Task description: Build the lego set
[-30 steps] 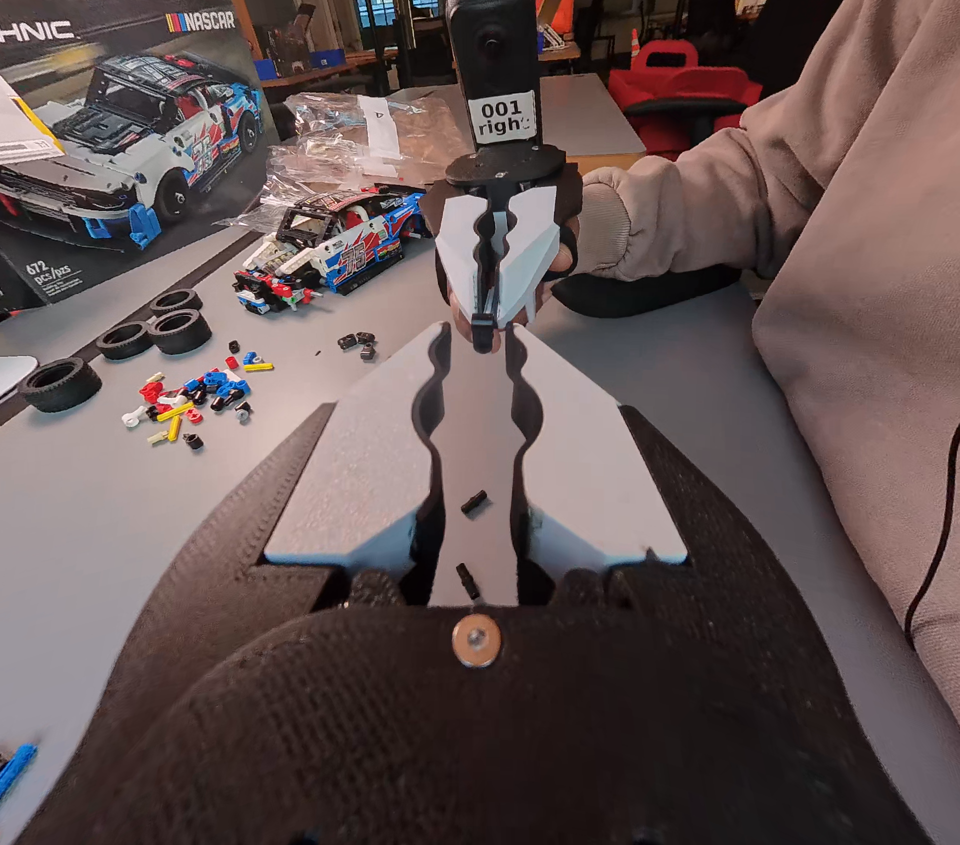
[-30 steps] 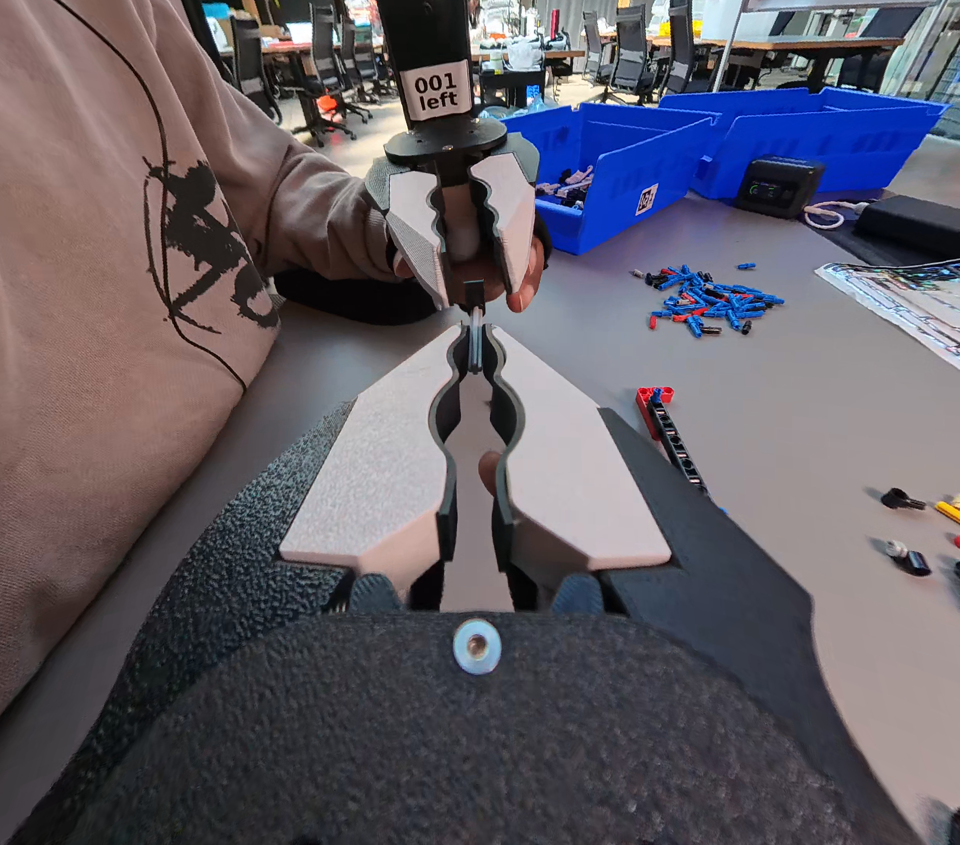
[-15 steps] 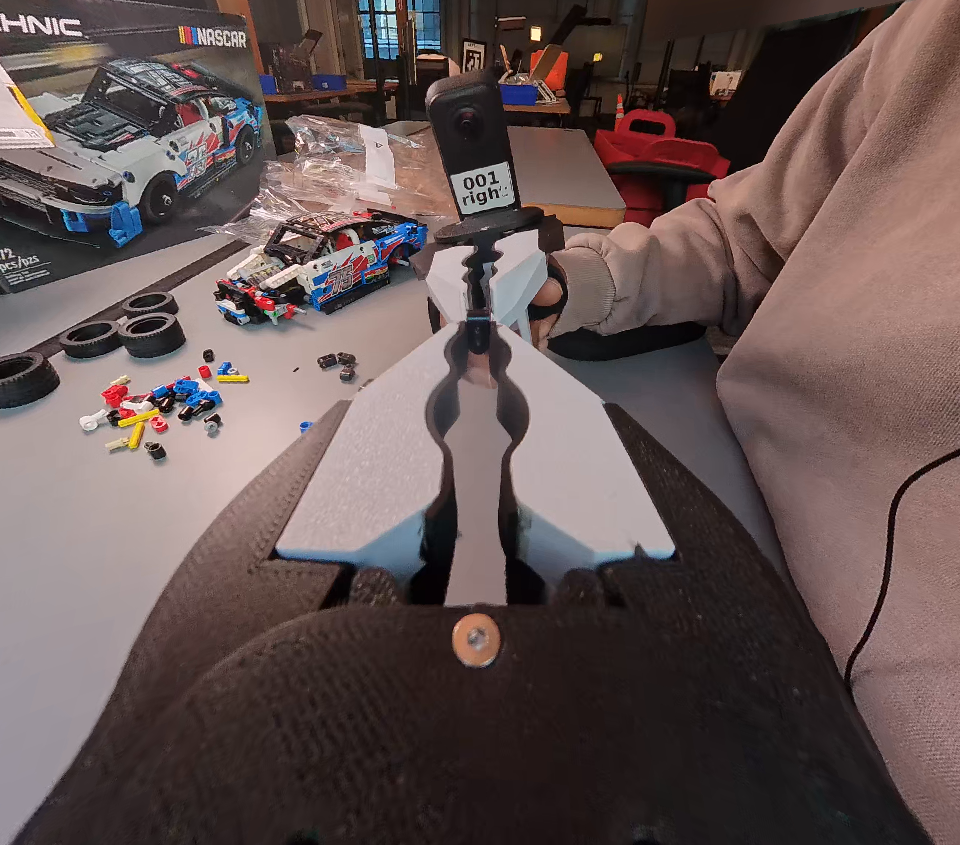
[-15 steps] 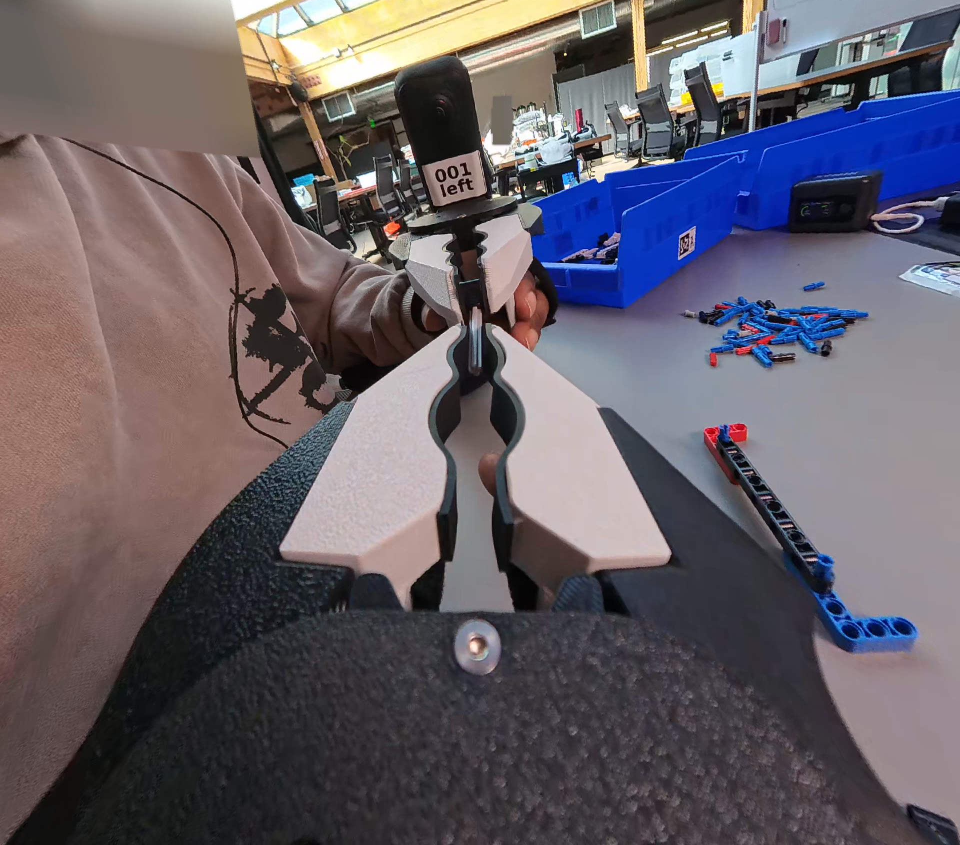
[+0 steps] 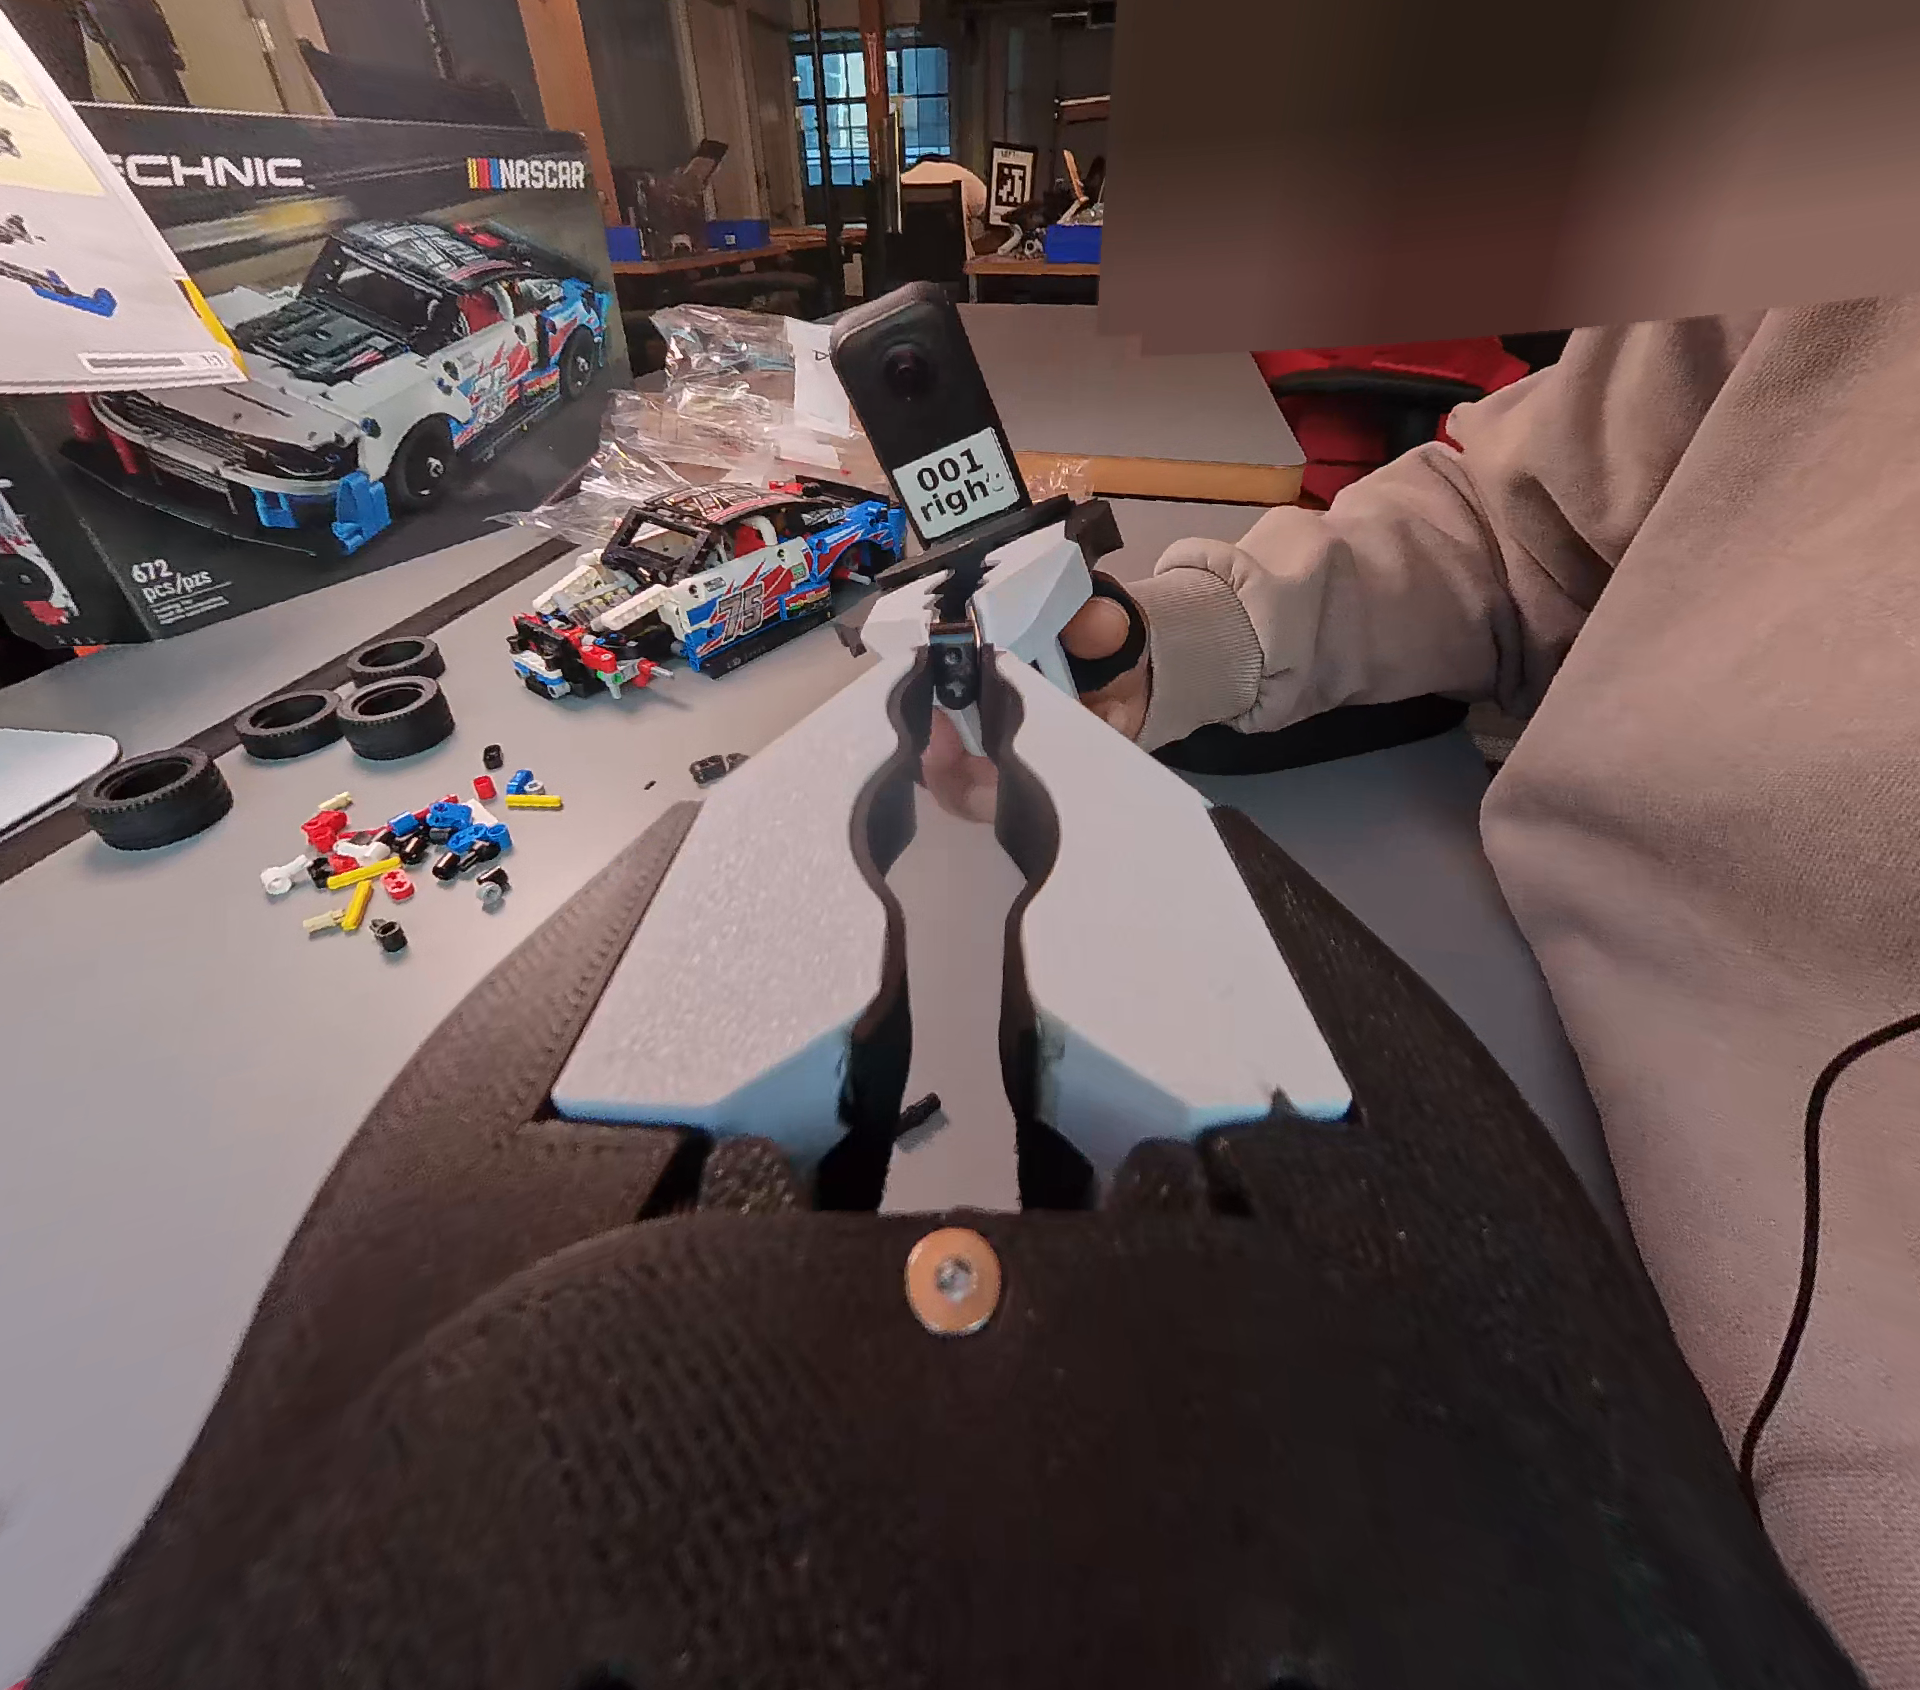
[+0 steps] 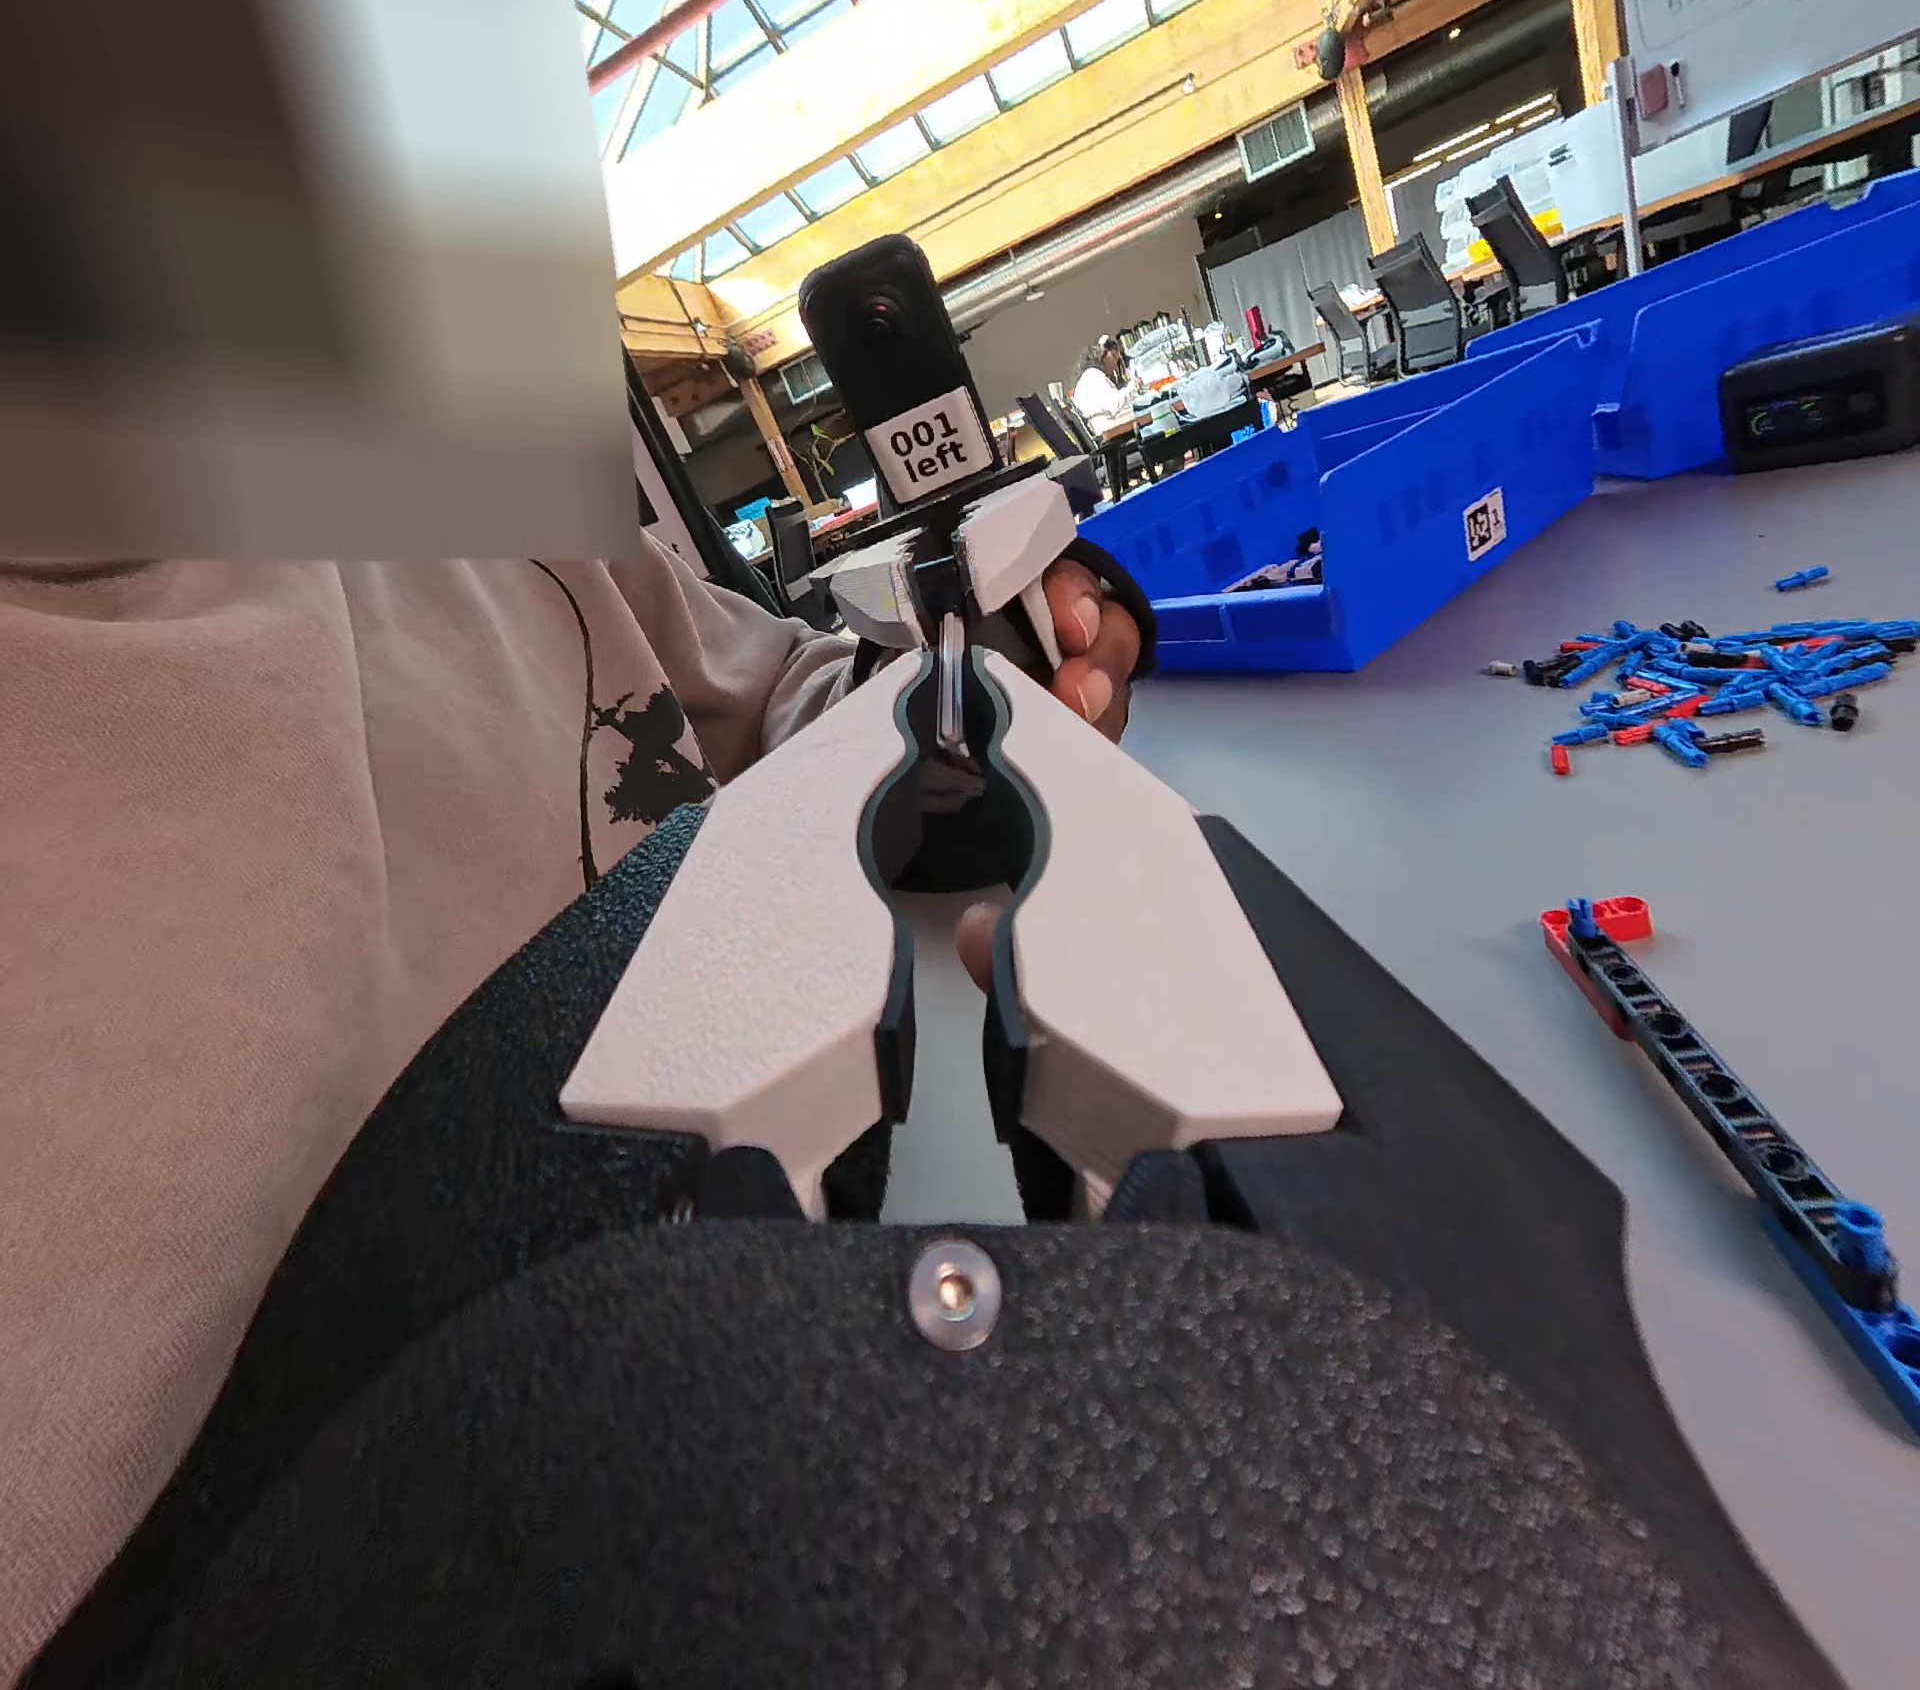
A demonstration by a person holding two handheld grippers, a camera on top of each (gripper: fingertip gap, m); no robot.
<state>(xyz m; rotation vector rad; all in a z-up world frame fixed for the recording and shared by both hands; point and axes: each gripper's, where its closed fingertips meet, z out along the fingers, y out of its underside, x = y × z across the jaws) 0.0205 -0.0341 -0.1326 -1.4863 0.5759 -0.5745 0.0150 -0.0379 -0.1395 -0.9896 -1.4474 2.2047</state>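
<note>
Grey left claw (image 5: 953, 676) | pinching small black piece (image 5: 954, 672) | right claw (image 6: 948, 684) pinching it too

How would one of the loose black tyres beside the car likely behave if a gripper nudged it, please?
Each black tyre lies flat on the table, so a nudge would probably slide it, not roll it. It looks rubbery, so it may grip and drag. Its hollow centre suggests it is light.
</note>
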